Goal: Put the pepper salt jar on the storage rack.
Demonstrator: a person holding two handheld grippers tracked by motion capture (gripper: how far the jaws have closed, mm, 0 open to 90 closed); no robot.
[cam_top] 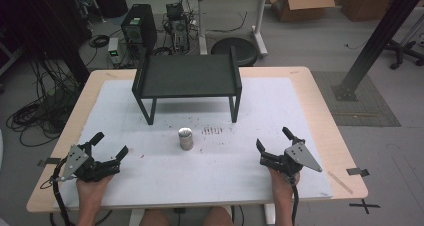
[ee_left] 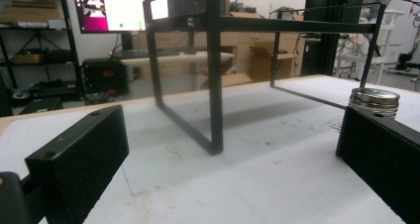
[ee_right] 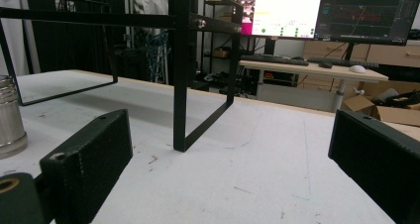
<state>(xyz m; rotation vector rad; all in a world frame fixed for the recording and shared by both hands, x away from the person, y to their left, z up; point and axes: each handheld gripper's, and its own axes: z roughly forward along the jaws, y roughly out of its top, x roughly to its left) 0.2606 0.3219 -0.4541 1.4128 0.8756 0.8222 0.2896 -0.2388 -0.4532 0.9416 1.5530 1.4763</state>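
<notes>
- From the high view, the desk is pale wood with a white, scuffed, slightly grainy mat over most of its top. A small metal cylinder, dull silver with a ribbed upper part, stands upright near the middle of the mat, just in front of a black metal stand with a flat matte shelf and thin square legs. The left claw rests near the front-left corner, its jaws spread wide with nothing between them; the right claw sits near the front-right corner, equally wide and empty. Both are well apart from the cylinder, which lies between them. A grey three-cornered plate tops each one.
- In the left gripper view, the two blocky black jaws, rough and matte, rise from the bottom corners with bare mat between them. The cylinder's shiny stacked rim peeks over the right-hand jaw, farther off. The stand's slim leg frame rises ahead.
- In the right gripper view, the jaws again stand wide over bare, faintly scratched mat. The cylinder is at the left edge, smooth-sided with a threaded top, beside the stand.
</notes>
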